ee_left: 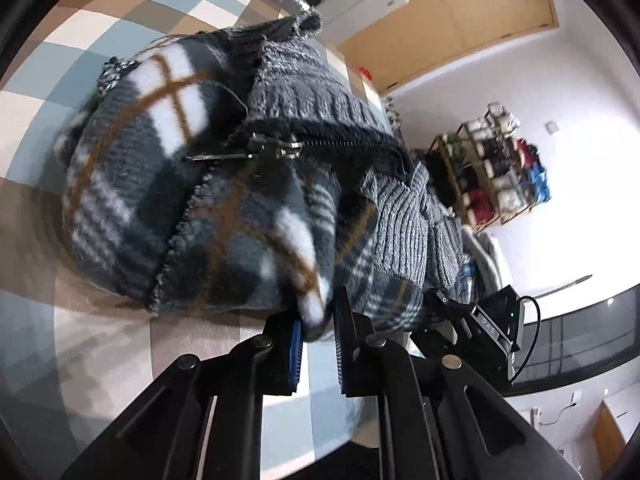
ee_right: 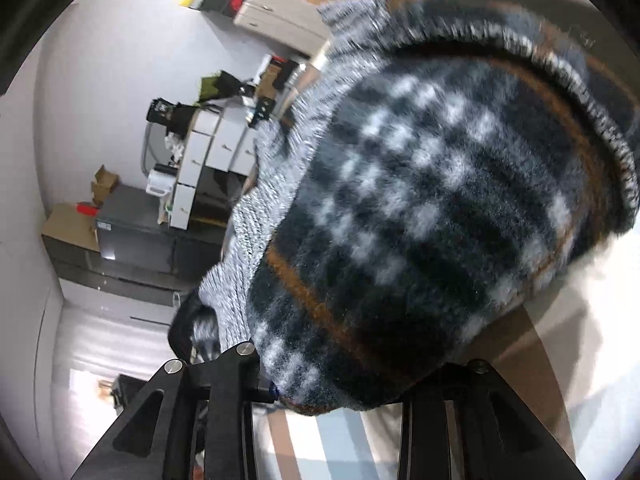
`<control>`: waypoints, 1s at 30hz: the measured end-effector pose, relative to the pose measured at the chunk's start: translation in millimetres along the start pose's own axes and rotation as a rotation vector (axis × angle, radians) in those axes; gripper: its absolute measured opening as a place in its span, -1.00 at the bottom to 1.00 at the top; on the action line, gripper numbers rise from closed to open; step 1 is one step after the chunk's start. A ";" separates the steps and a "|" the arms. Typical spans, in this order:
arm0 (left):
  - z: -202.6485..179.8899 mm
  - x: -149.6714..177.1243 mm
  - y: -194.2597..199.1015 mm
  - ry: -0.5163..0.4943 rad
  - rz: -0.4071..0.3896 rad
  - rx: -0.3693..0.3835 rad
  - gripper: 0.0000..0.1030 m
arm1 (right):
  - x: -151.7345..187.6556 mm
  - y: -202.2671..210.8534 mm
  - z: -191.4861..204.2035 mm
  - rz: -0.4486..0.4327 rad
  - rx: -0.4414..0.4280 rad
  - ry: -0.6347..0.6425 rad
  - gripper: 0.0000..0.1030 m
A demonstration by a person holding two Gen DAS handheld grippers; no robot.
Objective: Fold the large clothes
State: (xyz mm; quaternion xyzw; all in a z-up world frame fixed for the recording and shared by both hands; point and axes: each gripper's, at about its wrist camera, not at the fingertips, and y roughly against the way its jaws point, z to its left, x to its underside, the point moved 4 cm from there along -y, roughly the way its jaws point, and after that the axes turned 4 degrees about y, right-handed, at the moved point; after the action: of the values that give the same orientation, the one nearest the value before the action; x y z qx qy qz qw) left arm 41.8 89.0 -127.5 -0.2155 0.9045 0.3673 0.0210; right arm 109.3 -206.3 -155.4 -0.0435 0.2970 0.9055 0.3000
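I see the left gripper [ee_left: 316, 336] with its blue-padded fingers [ee_left: 295, 354] pinched on a fold of the plaid fleece-lined zip cardigan [ee_left: 168, 184]. The garment is bunched over the checked cloth [ee_left: 80, 60] of the bench. The right gripper [ee_right: 340, 404] is buried under fleece; I cannot tell its opening. A shelf rack [ee_left: 496, 168] stands beyond.

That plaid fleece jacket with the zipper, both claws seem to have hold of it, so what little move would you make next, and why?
Probably carry the gripped edge across and lay it flat on the checked cloth. The left claw pinches a fold of the jacket, and the fleece drapes over the right claw, hiding its fingertips. The jacket is bunched and lifted, zipper showing, so it needs spreading first.
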 end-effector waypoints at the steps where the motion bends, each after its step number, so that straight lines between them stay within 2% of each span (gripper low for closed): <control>1: -1.6 1.5 1.5 -0.002 0.017 -0.008 -0.80 | 1.6 1.3 -2.3 0.012 -0.002 -0.013 -0.30; 2: -0.6 1.8 4.0 -0.003 0.025 -0.013 -0.80 | 2.5 3.5 -4.3 0.024 -0.010 -0.034 -0.29; 3: -1.4 2.9 7.7 -0.010 0.032 -0.025 -0.80 | 2.5 5.4 -6.6 0.032 -0.019 -0.047 -0.12; 4: -3.5 5.5 15.6 -0.036 0.039 -0.049 -0.80 | 3.0 10.0 -7.6 0.038 -0.032 -0.066 0.16; 5: -3.2 7.6 22.9 -0.057 0.043 -0.064 -0.72 | 2.8 16.9 -7.5 0.033 -0.038 -0.076 0.35; 6: -1.3 9.5 30.0 -0.071 0.046 -0.068 -0.68 | 2.0 25.4 -6.4 0.013 -0.047 -0.074 0.68; 7: -2.6 12.7 39.9 -0.090 0.051 -0.076 -0.63 | 2.0 33.1 -4.2 -0.007 -0.059 -0.059 0.83; 9: -7.6 17.9 56.9 -0.141 0.059 -0.081 -0.52 | 6.2 48.7 3.2 -0.021 -0.062 0.002 0.85; 11: -16.5 17.0 63.4 -0.198 0.048 -0.099 0.01 | 16.1 61.6 13.1 -0.009 -0.044 0.090 0.93; 13: -32.8 3.8 64.6 -0.254 -0.010 -0.124 0.08 | 26.0 69.4 30.5 0.010 0.042 0.221 0.94; 14: -33.8 -0.9 62.2 -0.278 -0.014 -0.134 0.08 | 28.0 69.7 37.9 0.019 0.082 0.275 0.94; 17: -35.2 -17.9 34.9 -0.338 0.044 -0.180 0.08 | 25.9 67.5 85.1 -0.008 0.328 0.609 0.94; 19: -33.2 -36.5 13.9 -0.356 0.053 -0.229 0.08 | 16.3 55.9 111.0 -0.029 0.439 0.802 0.94; 21: -25.0 -56.0 -12.1 -0.347 0.091 -0.285 0.08 | -5.0 32.4 116.1 0.012 0.562 0.896 0.94; 23: -12.9 -69.8 -23.5 -0.318 0.095 -0.336 0.08 | -28.2 1.8 100.1 0.102 0.673 0.901 0.94; 24: -6.6 -78.5 -25.8 -0.304 0.084 -0.349 0.08 | -34.7 -8.6 91.6 0.147 0.693 0.903 0.91; 25: -2.5 -88.7 -32.3 -0.291 0.085 -0.349 0.08 | -44.3 -27.7 80.9 0.217 0.717 0.915 0.79; 26: -2.0 -93.5 -34.4 -0.281 0.081 -0.353 0.08 | -51.0 -37.0 76.0 0.237 0.717 0.912 0.74; 27: 1.8 -102.4 -38.5 -0.270 0.072 -0.371 0.08 | -56.6 -44.9 72.2 0.267 0.696 0.899 0.54; 28: 3.3 -108.4 -42.2 -0.267 0.072 -0.389 0.08 | -62.7 -49.5 69.8 0.286 0.667 0.883 0.11; 29: 5.7 -113.3 -43.3 -0.263 0.072 -0.398 0.08 | -67.1 -48.1 66.3 0.289 0.645 0.869 -0.08; 30: 5.3 -115.4 -42.3 -0.261 0.071 -0.404 0.08 | -75.9 -50.0 68.5 0.281 0.617 0.839 -0.45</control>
State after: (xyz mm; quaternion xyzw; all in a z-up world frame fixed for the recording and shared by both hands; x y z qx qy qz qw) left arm 162.9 108.7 -136.4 -0.1341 0.8093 0.5661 0.0814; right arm 206.6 -174.8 -105.3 -0.2712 0.6467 0.7123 0.0302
